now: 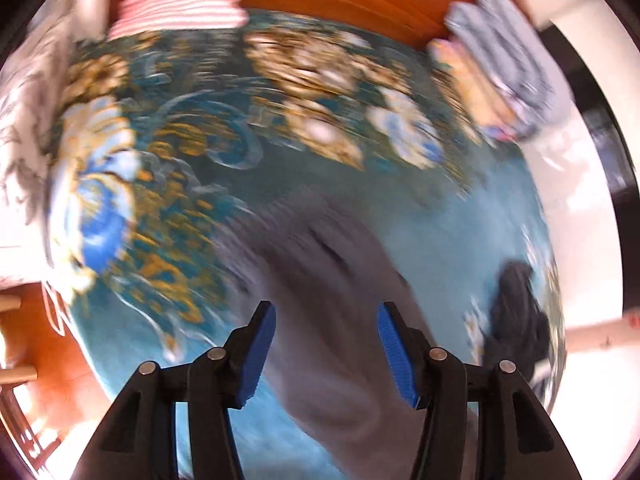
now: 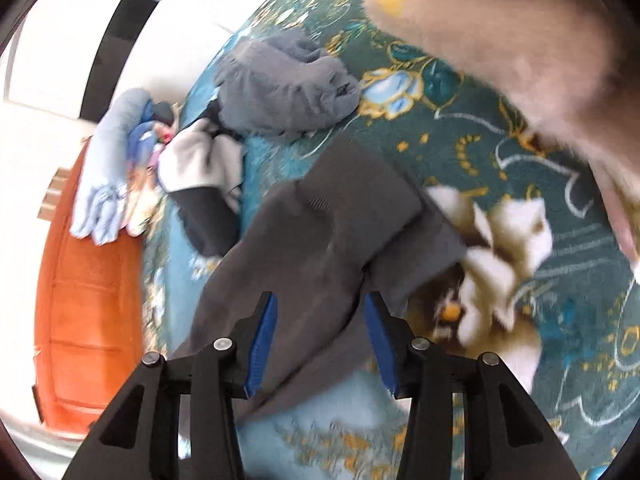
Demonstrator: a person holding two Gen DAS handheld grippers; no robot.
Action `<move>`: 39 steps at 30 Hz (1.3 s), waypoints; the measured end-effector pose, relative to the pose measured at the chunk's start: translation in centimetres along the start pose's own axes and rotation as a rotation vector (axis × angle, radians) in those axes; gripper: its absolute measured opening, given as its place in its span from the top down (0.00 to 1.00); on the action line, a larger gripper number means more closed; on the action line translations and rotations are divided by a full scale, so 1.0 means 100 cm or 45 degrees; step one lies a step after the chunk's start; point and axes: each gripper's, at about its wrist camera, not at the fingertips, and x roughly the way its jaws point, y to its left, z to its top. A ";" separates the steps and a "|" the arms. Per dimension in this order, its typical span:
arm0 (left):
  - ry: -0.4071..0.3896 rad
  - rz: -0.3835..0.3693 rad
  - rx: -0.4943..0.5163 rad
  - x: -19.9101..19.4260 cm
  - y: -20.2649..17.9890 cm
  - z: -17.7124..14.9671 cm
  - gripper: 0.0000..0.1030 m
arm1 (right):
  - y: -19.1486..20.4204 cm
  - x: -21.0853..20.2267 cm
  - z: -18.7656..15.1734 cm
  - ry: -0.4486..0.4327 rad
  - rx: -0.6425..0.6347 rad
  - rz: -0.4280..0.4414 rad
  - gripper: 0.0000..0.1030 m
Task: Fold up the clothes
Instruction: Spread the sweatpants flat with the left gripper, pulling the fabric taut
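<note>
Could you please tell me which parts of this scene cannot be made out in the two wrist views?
- Left wrist view: motion blur smears the grey garment; its type and folds are unreadable.
- Left wrist view: the dark item at right is blurred and unidentifiable.
- Right wrist view: a blurred beige shape hides the top right of the bedspread.
- Right wrist view: the fingers cover the dark grey garment's near edge.

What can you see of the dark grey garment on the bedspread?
The grey garment is a plain dark grey knit-looking fabric with a small ribbed patch near its middle. It lies flat on the bedspread, partly folded, one layer overlapping another with a straight edge on the upper right. Its lower end runs between the open fingers of the right gripper; no pinch is visible. In the left wrist view it is a blurred grey strip ahead of the open left gripper.
</note>
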 end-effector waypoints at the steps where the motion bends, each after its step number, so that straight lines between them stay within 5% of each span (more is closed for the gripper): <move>1: 0.008 -0.034 0.023 -0.002 -0.012 -0.011 0.44 | 0.001 0.003 0.003 -0.006 0.003 -0.027 0.55; 8: 0.144 -0.219 0.237 0.002 -0.101 -0.094 0.44 | -0.010 0.020 0.023 0.001 0.087 -0.138 0.57; 10: 0.194 -0.209 0.294 0.013 -0.121 -0.113 0.44 | -0.006 0.017 0.023 -0.018 0.073 -0.125 0.77; 12: 0.248 -0.183 0.336 0.029 -0.140 -0.133 0.44 | 0.003 0.006 0.021 -0.049 -0.006 -0.094 0.84; 17: 0.376 -0.116 0.426 0.072 -0.171 -0.177 0.44 | 0.024 -0.024 0.009 -0.147 -0.250 -0.068 0.88; 22: 0.467 -0.056 0.452 0.096 -0.180 -0.207 0.44 | -0.007 0.003 0.003 -0.023 -0.204 -0.208 0.88; 25: 0.477 -0.013 0.490 0.105 -0.184 -0.214 0.44 | -0.008 0.006 0.002 -0.011 -0.212 -0.230 0.85; 29: 0.497 -0.001 0.521 0.118 -0.190 -0.224 0.44 | -0.008 0.006 0.004 0.004 -0.174 -0.303 0.60; 33: 0.526 0.049 0.611 0.130 -0.197 -0.240 0.44 | -0.012 0.005 0.000 -0.002 -0.133 -0.328 0.49; 39: 0.573 0.201 0.812 0.144 -0.210 -0.264 0.44 | 0.005 -0.006 -0.012 -0.032 -0.157 -0.297 0.47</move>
